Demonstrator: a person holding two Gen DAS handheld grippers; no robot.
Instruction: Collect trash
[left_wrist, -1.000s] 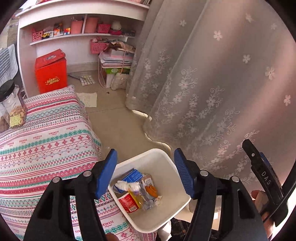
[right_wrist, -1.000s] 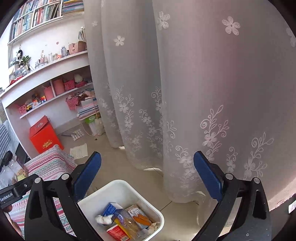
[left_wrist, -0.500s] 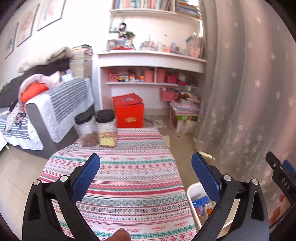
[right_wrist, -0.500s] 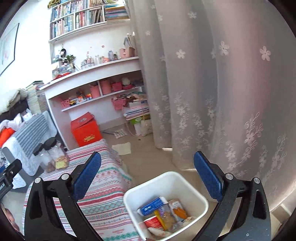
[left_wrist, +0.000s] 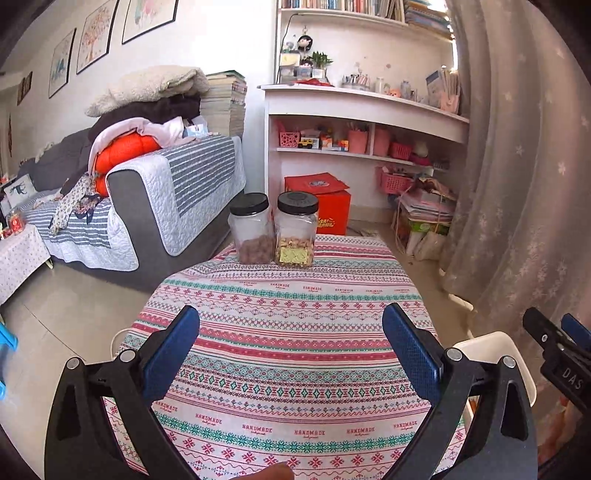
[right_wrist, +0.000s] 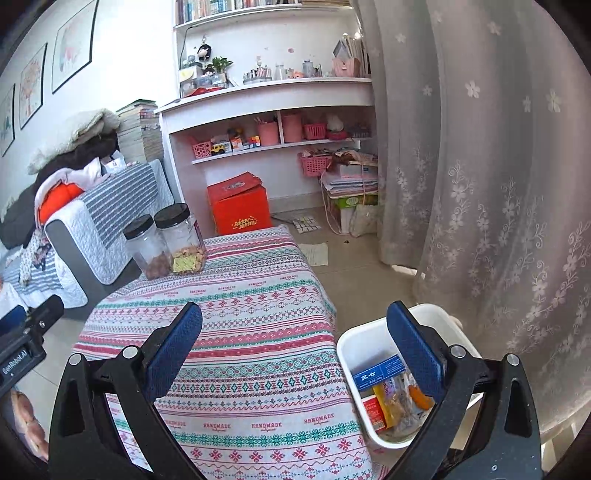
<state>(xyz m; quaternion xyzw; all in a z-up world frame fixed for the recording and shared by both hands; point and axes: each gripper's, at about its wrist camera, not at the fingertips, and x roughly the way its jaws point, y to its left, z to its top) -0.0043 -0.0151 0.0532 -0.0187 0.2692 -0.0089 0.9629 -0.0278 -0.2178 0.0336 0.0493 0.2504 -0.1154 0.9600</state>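
The white bin (right_wrist: 347, 343) stands upright beside the tabletop (right_wrist: 236, 295), holding trash (right_wrist: 388, 391); both hand-held grippers, left (left_wrist: 291, 350) and right (right_wrist: 295, 347), gape wide, empty.

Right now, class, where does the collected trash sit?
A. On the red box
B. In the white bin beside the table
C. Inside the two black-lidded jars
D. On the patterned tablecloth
B: the right wrist view shows wrappers and cartons lying inside the white bin, beside the table's patterned tablecloth.
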